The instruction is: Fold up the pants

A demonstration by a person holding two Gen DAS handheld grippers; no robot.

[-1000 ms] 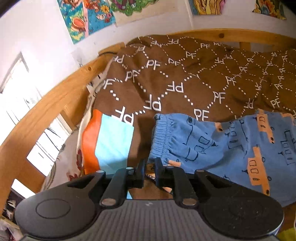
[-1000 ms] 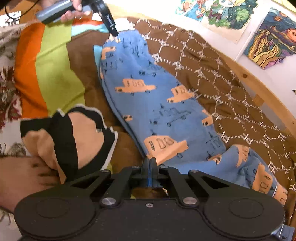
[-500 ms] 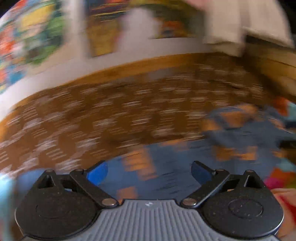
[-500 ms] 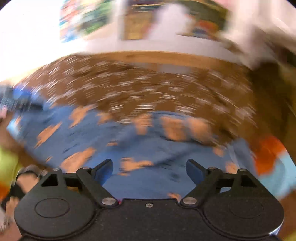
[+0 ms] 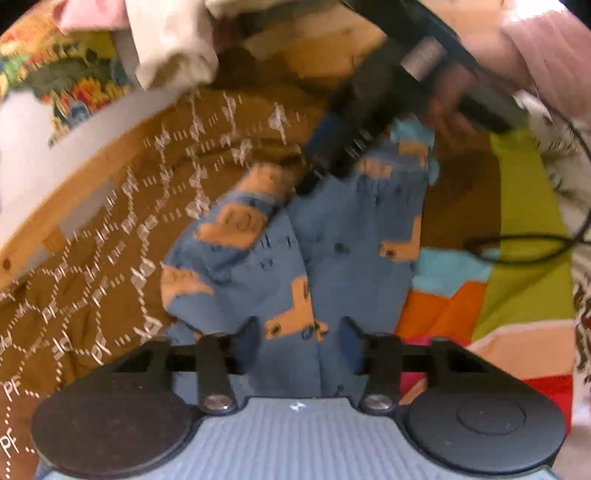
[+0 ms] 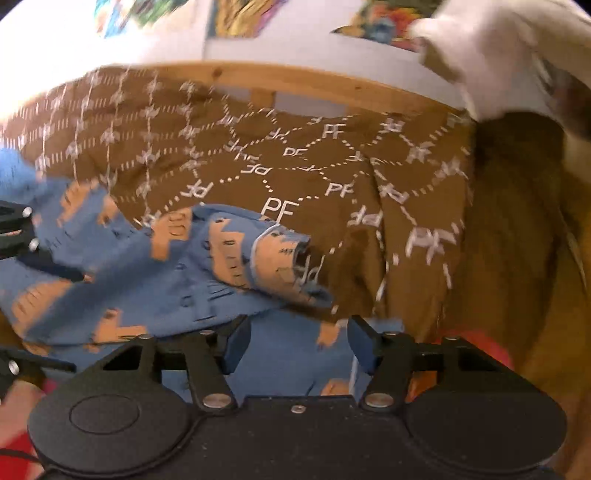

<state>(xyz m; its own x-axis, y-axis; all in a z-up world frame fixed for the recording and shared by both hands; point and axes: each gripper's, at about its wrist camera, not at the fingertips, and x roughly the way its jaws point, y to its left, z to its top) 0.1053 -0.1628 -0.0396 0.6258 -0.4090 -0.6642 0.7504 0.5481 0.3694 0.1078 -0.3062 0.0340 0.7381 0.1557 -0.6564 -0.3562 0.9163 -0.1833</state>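
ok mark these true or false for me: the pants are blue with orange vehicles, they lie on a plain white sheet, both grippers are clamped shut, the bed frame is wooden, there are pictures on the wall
1. The pants are blue with orange vehicles. True.
2. They lie on a plain white sheet. False: they lie on a brown blanket with white "PF" lettering.
3. Both grippers are clamped shut. False: the left gripper and the right gripper both have their jaws apart with blue fabric showing in the gap, and both are closing.
4. The bed frame is wooden. True.
5. There are pictures on the wall. True: colourful ones above the frame.
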